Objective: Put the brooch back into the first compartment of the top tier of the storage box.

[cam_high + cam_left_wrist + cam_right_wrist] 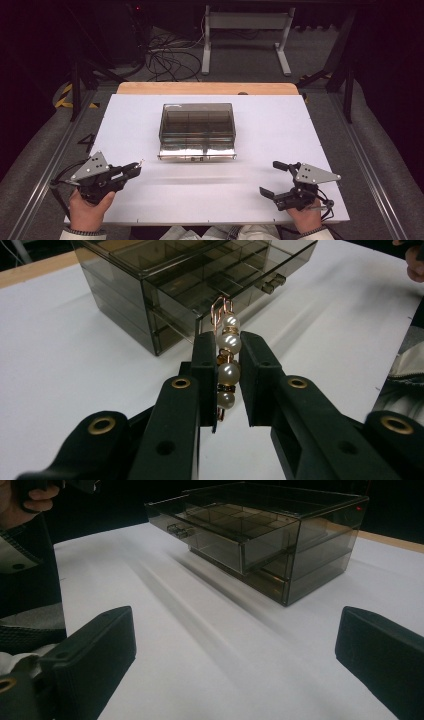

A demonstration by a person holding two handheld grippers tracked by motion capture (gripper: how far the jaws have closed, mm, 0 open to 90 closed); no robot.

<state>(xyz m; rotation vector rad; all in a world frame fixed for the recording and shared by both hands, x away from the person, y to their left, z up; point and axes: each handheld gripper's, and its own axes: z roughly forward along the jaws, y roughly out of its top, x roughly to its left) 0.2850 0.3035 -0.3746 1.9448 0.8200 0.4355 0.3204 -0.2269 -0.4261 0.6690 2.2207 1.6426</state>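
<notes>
A smoky clear drawer box stands mid-table, its top drawer pulled out toward me. My left gripper hovers at the front left, a little left of the drawer. In the left gripper view, the left gripper is shut on a pearl clip with copper wire, held upright and pointing at the box. At the front right, my right gripper stands open. In the right gripper view, the right gripper has its jaws spread wide with nothing between them, and the box sits ahead with its drawer open.
White sheet covers the table, with a wooden edge at the back. The drawer has several divided compartments. Cables and a desk frame lie on the floor beyond the table.
</notes>
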